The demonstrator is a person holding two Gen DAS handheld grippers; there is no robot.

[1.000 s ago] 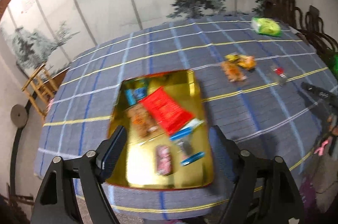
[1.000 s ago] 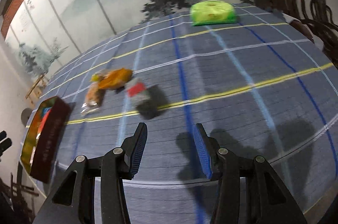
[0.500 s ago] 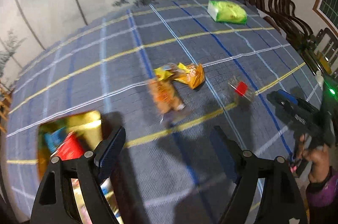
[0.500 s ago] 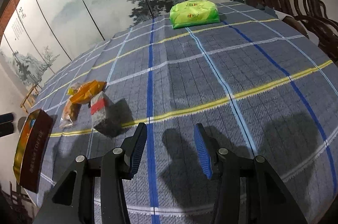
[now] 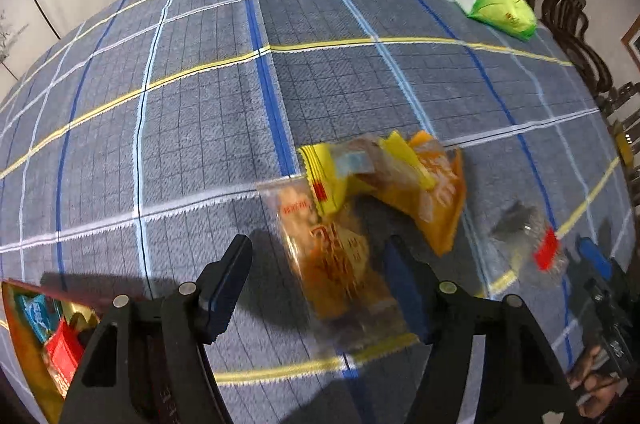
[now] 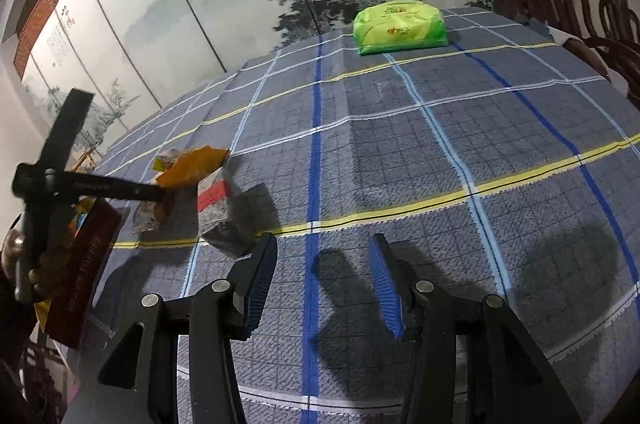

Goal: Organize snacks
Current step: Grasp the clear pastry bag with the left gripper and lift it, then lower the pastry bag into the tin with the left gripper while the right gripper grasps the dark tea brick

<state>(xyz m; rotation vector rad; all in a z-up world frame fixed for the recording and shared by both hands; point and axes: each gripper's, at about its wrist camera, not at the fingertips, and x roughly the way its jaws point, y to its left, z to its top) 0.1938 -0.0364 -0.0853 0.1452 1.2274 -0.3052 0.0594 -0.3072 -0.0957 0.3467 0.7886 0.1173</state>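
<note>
Snack packet lies between the closing, not yet gripping left gripper; right gripper hangs released.

Black left tool, blue ribbed pads, silver screws, matching right tool
</note>
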